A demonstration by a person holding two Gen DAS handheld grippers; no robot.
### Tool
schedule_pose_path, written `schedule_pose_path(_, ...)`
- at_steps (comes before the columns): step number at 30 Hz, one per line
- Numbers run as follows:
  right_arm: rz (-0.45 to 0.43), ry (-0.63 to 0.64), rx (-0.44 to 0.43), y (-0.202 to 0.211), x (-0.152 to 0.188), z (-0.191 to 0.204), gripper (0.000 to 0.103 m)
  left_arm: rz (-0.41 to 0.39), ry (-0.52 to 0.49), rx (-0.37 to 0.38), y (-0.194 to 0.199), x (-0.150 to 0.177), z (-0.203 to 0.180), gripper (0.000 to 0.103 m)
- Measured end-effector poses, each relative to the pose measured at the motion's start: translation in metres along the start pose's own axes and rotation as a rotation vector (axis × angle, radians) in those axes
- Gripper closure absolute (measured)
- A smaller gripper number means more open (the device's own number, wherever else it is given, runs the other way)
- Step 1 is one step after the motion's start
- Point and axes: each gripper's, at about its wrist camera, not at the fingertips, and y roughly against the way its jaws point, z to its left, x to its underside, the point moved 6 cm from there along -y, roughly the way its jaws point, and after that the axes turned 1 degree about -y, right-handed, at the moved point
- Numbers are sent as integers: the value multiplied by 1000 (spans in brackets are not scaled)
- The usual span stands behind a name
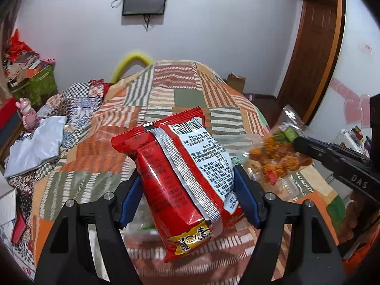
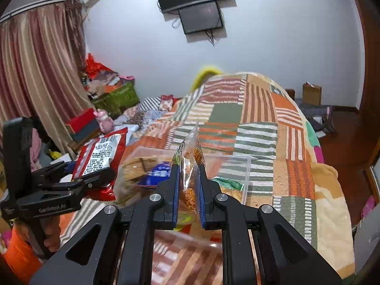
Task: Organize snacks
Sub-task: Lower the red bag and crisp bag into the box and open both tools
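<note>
My left gripper (image 1: 187, 197) is shut on a red snack packet (image 1: 182, 173) with a white label and a silver seam, held above the bed. The packet also shows in the right wrist view (image 2: 99, 156), with the left gripper (image 2: 87, 178) on it. My right gripper (image 2: 188, 190) is shut on a clear bag of orange snacks (image 2: 190, 161), held edge-on. That bag (image 1: 275, 156) shows in the left wrist view at the right gripper (image 1: 296, 140). A clear plastic box (image 2: 237, 166) on the bed holds several snack bags, below and just beyond both grippers.
A patchwork blanket (image 1: 185, 95) in orange, green and white covers the bed. A grey bag (image 1: 38, 144) and folded cloths lie at the left. A pink toy (image 1: 27, 114), red boxes and a green crate (image 2: 118, 97) stand by the curtain. A wooden door (image 1: 313, 47) is at the right.
</note>
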Motion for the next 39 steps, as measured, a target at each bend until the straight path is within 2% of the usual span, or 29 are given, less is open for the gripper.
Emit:
schedule_pose_path(12, 75, -20, 87, -37, 10, -28, 89, 117, -61, -10, -65, 13, -13, 30)
schedule_pose_path(18, 96, -4, 142, -40, 12, -34, 76, 122, -41, -7, -67, 14, -10, 24)
schedule_pose_path(23, 99, 32, 186, -34, 13, -33, 50, 89, -45, -19, -54, 12, -8, 16)
schedule_pose_path(25, 90, 39, 191, -30, 12, -32, 46, 72, -41, -19, -46, 10, -8, 15)
schedule_pose_path(34, 35, 43, 152, 2, 3, -18, 45, -12, -13, -9, -1, 2, -7, 14)
schedule_pose_path(39, -18, 49, 112, 32, -3, 0, 45, -100, -10, 1, 39, -6, -13, 14)
